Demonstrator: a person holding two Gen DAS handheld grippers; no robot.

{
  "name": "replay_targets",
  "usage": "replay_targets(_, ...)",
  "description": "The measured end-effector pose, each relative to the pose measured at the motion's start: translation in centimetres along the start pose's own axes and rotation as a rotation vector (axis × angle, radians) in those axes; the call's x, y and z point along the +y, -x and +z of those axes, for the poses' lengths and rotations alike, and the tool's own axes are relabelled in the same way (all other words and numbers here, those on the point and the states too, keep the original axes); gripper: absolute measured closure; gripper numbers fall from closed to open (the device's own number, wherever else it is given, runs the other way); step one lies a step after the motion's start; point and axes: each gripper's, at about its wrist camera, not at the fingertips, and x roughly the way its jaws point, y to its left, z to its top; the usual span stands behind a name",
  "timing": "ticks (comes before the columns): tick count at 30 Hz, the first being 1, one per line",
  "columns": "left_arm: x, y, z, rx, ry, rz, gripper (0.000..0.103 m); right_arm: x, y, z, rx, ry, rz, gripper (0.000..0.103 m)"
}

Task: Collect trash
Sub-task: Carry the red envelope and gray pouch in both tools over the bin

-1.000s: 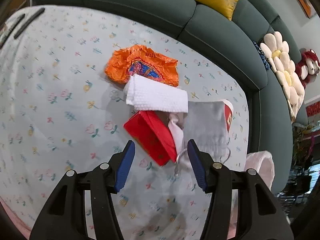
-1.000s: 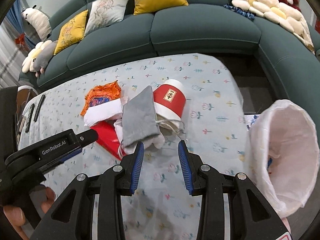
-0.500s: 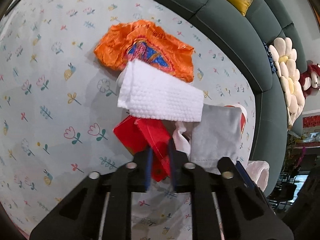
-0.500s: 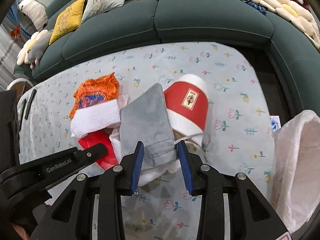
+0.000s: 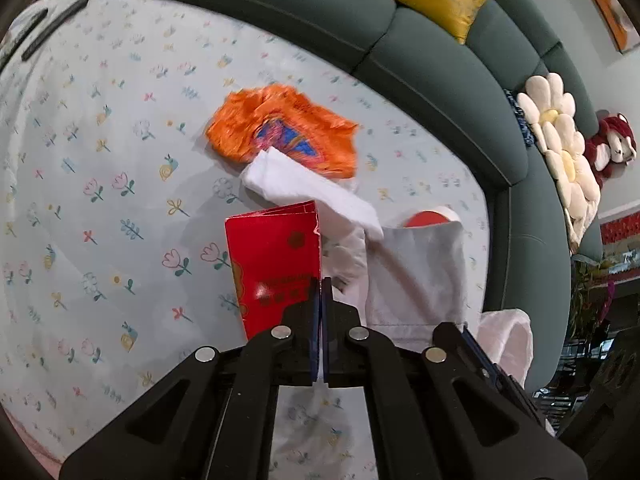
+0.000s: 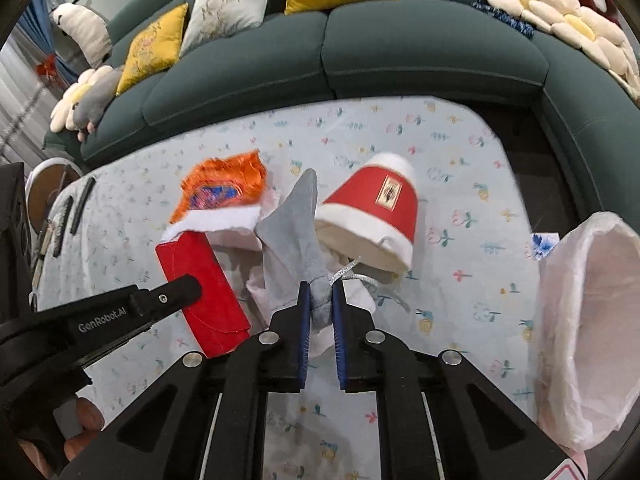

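Both grippers are clamped on pieces from the small heap of litter in the middle of the flower-print counter (image 5: 100,208), apparently so two items can go to the bag in one trip. The left gripper (image 5: 321,300) has its fingers pressed together on the lower right edge of the red packet (image 5: 276,264), which stands nearly upright in its grasp, tipped up off the cloth; an edge pinch suits so flat and stiff a thing. The right gripper (image 6: 319,304), whose fingers have just been closing, is clamped on the bunched near end of the grey pouch (image 6: 298,236); the fabric rises to a peak beyond the fingers, and its silver cord (image 6: 352,274) trails toward the overturned red paper cup (image 6: 372,208). Left on the counter are the orange wrapper (image 5: 280,132), the white tissue (image 5: 316,192) and the cup. The white trash bag (image 6: 588,320) gapes open at the near right, its mouth turned toward the heap, probably held ready for easy dropping.
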Motion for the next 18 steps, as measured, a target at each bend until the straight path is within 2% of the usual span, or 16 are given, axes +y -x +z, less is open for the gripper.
replay_targets(10,-7.9,6.6,-2.1,-0.116,-0.163,-0.049,0.103,-1.7,9.6,1.0,-0.18,-0.014,0.009,0.093)
replay_targets(18,-15.2,11.2,-5.0,-0.198,-0.318,-0.091,0.103,-5.9,17.1,0.8,-0.314,-0.058,-0.009,0.093)
